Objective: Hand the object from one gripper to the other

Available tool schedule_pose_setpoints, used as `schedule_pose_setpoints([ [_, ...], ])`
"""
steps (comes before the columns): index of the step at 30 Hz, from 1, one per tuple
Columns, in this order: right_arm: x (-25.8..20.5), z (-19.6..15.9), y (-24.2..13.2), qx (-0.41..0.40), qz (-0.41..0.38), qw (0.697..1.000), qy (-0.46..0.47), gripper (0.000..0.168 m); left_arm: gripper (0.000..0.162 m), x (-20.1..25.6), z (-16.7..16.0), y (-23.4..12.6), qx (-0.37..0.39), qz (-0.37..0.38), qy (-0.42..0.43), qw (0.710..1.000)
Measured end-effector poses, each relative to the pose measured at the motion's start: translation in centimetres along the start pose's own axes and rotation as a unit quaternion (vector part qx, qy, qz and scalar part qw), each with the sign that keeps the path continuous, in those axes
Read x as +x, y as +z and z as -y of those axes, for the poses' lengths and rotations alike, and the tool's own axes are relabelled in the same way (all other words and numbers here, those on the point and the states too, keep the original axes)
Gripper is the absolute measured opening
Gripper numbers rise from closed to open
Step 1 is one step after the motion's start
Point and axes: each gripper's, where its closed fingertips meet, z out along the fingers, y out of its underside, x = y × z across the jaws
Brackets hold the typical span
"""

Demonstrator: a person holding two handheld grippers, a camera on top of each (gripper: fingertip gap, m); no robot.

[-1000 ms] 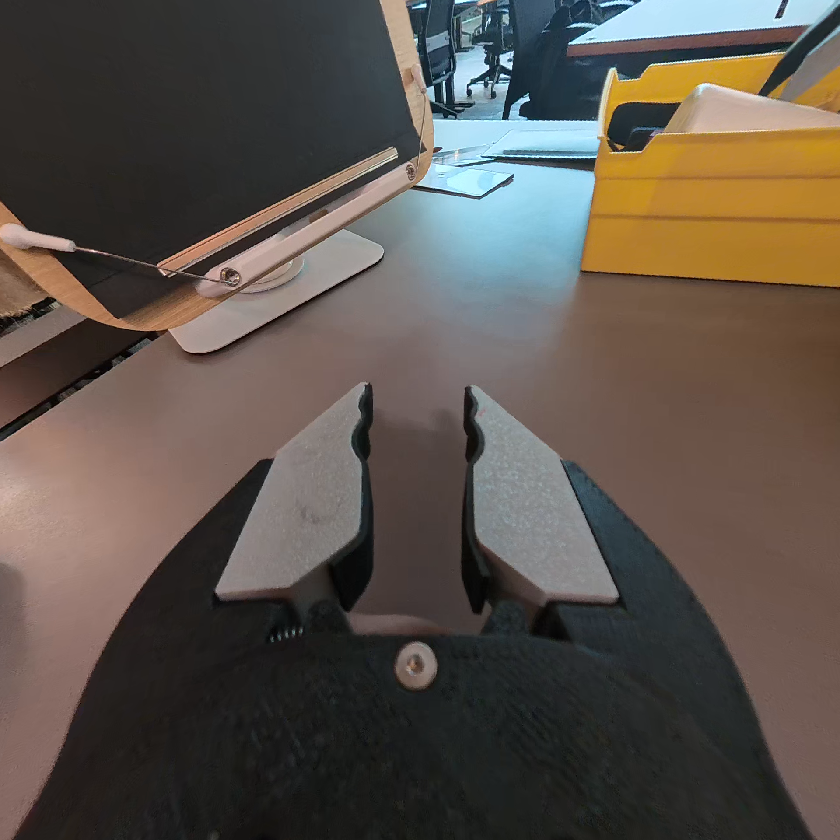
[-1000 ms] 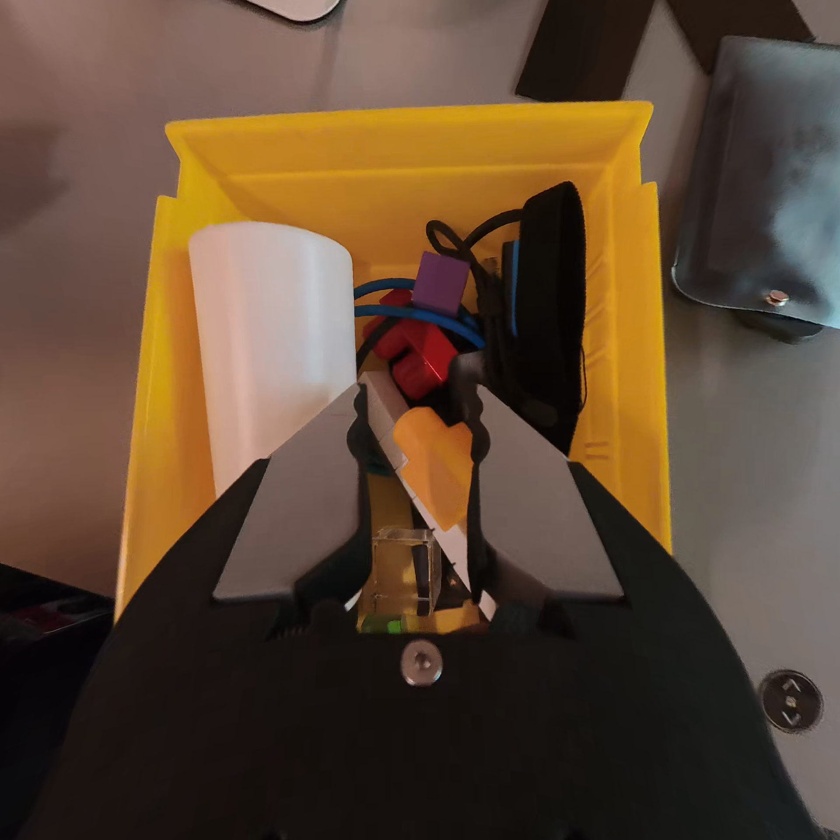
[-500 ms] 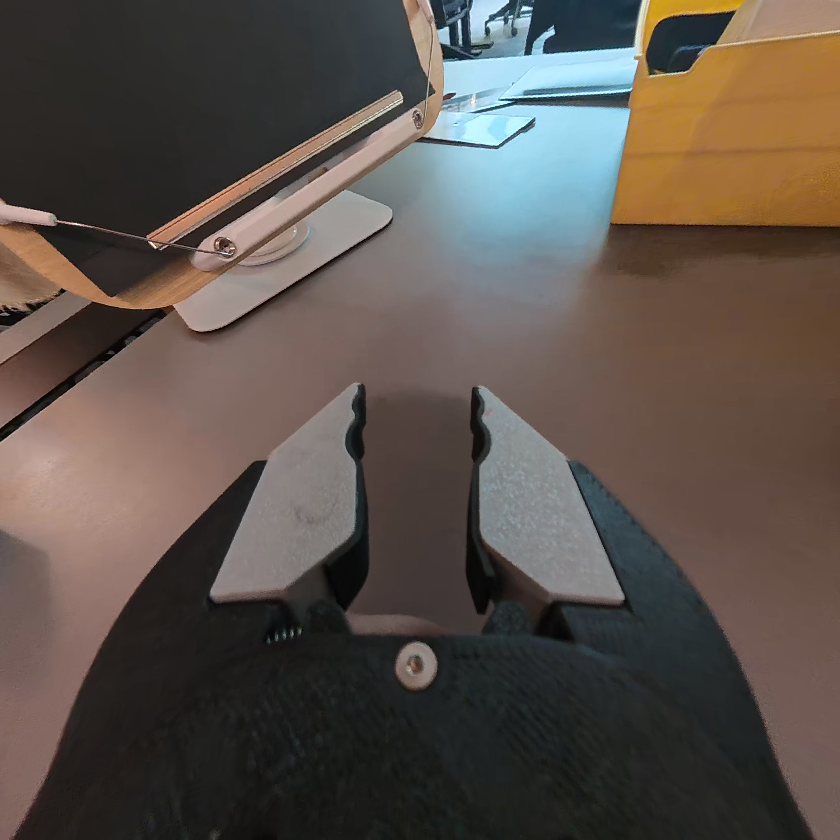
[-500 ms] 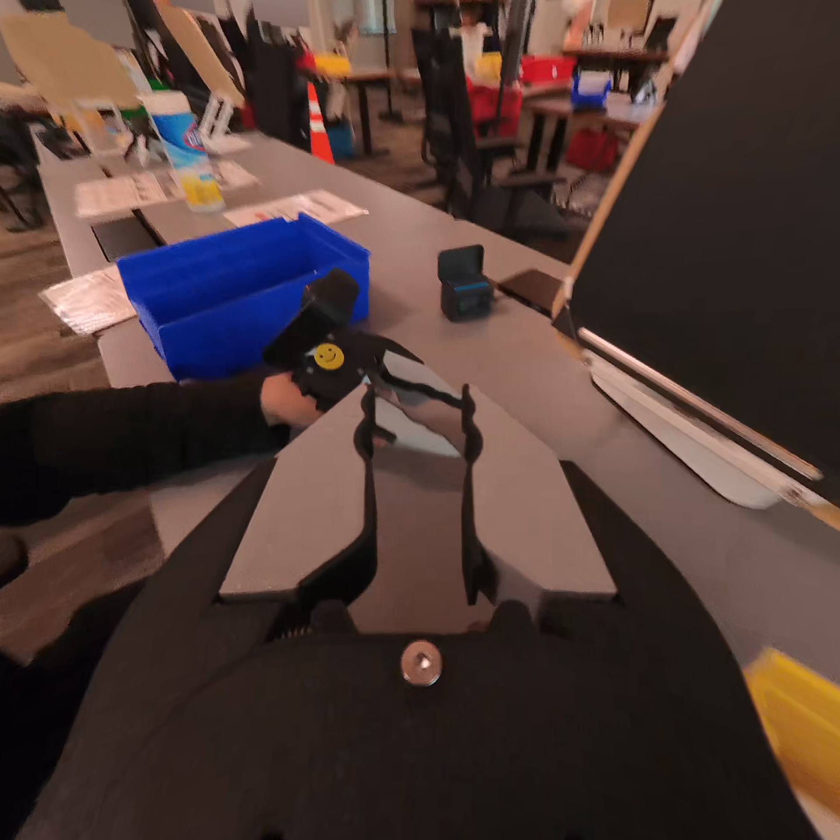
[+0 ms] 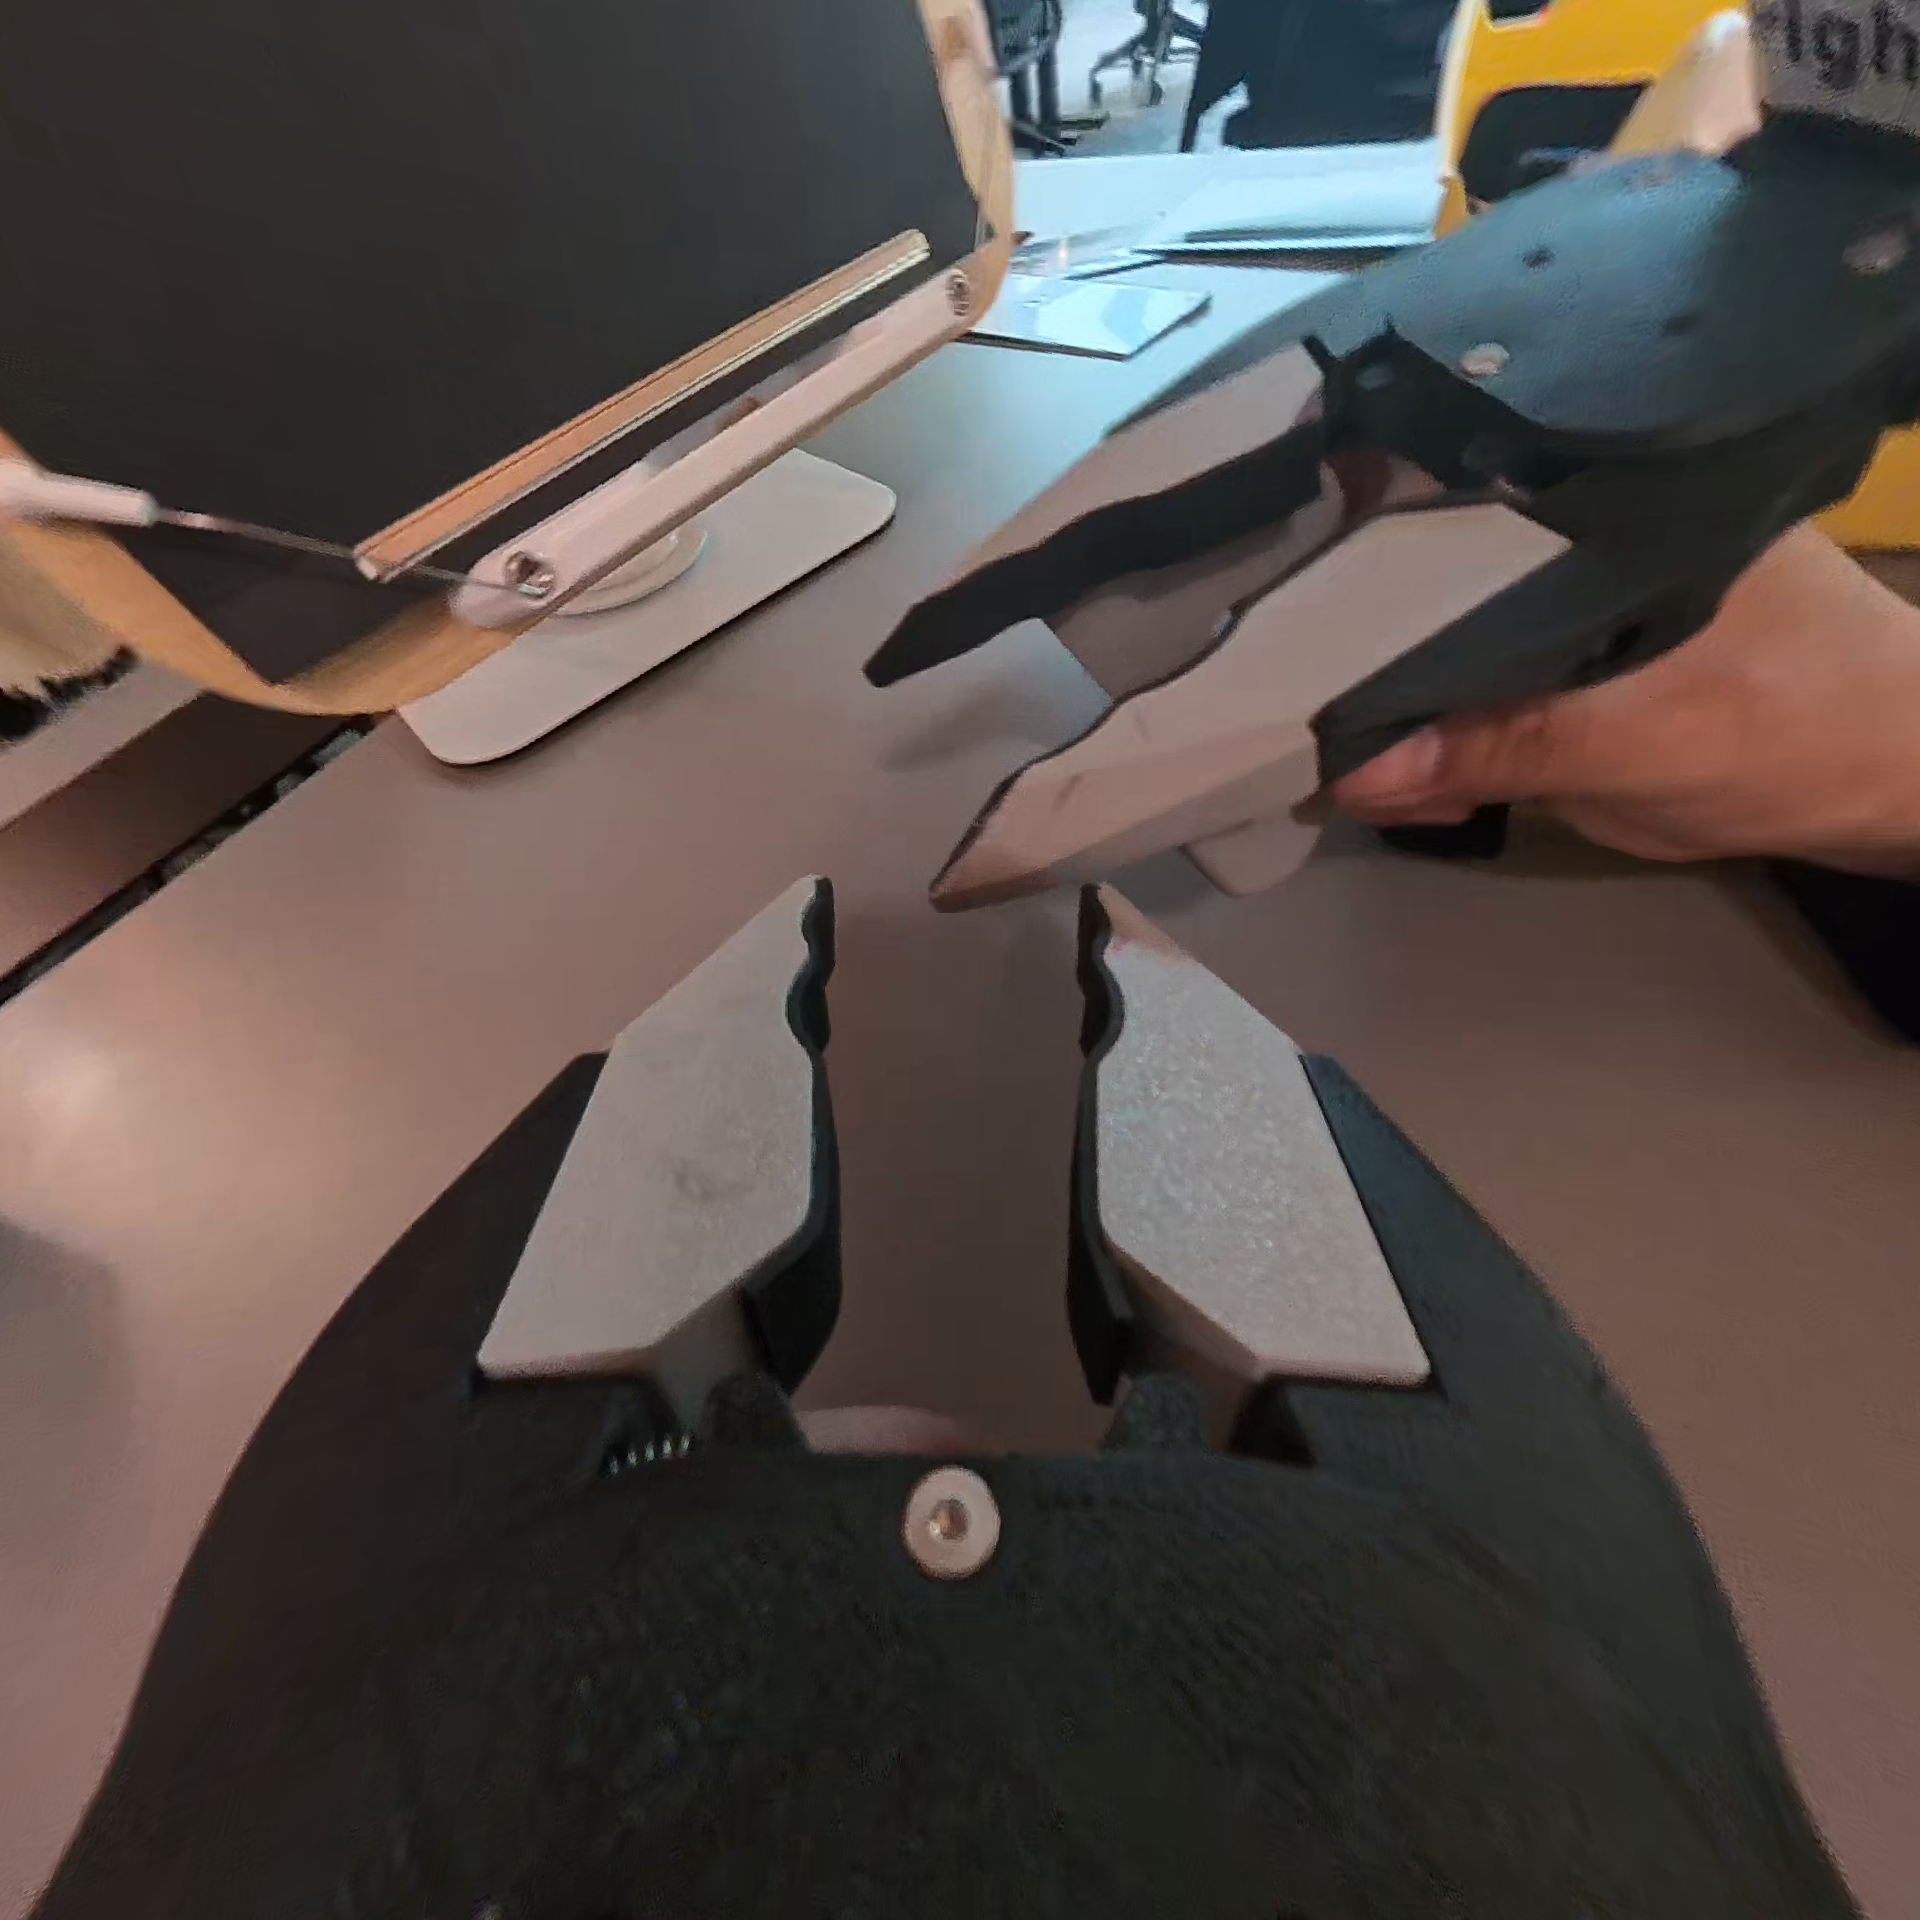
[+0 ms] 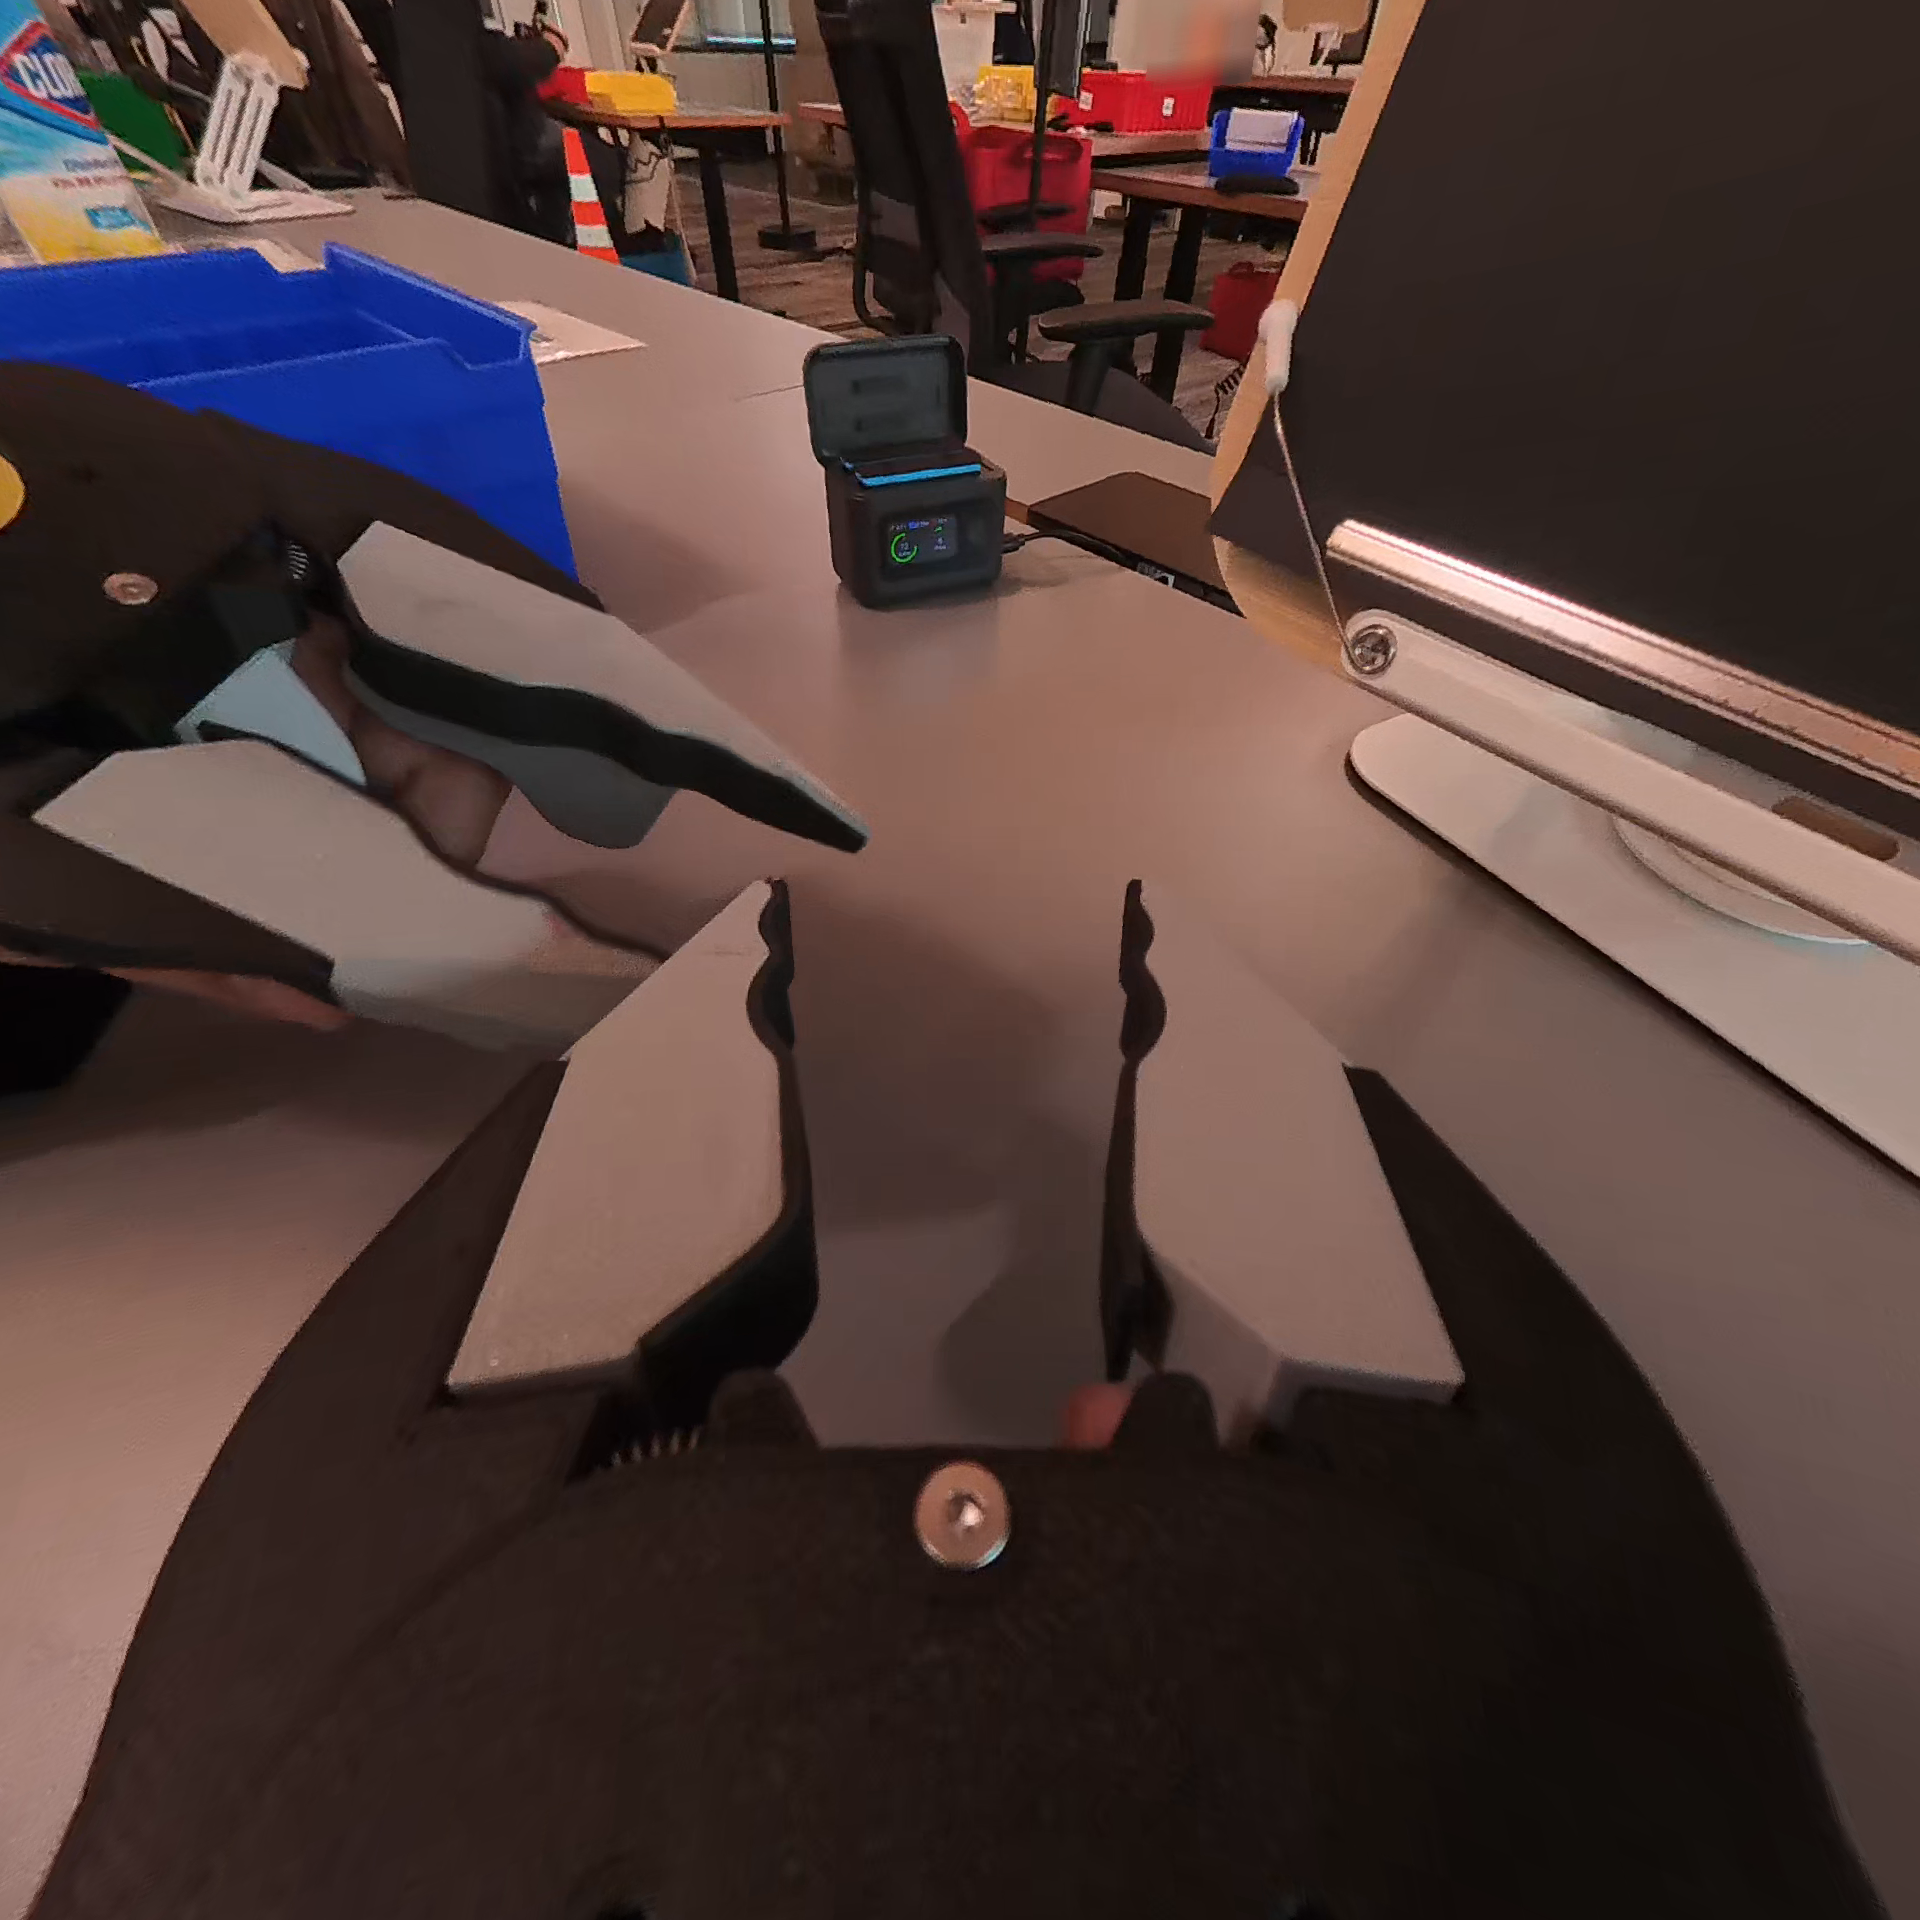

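My black left gripper (image 5: 954, 914) and black right gripper (image 6: 951, 899) both gape empty, tips nearly meeting.

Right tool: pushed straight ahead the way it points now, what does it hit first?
Probably bare table. The open right tool is empty; beyond the gap lies only tabletop. The small black case sits farther on, slightly left. Depth is unclear.
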Motion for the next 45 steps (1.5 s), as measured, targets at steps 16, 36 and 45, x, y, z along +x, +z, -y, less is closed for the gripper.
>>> schedule_pose_setpoints([
  [16,1.1,-0.4,-1.0,0.002,0.004,0.999,0.044,0.062,0.046,-1.4,3.6,-25.8,-0.093,0.054,-0.025,0.994],
  [36,-0.6,-0.6,-0.5,-0.012,0.036,0.999,0.034,0.062,0.049,-10.3,-19.9,-30.5,-0.426,0.079,-0.153,0.888],
  [45,-0.7,-0.8,-0.3,-0.019,0.04,0.998,0.034,0.061,0.047,-10.5,-20.9,-29.5,-0.426,0.066,-0.164,0.887],
])
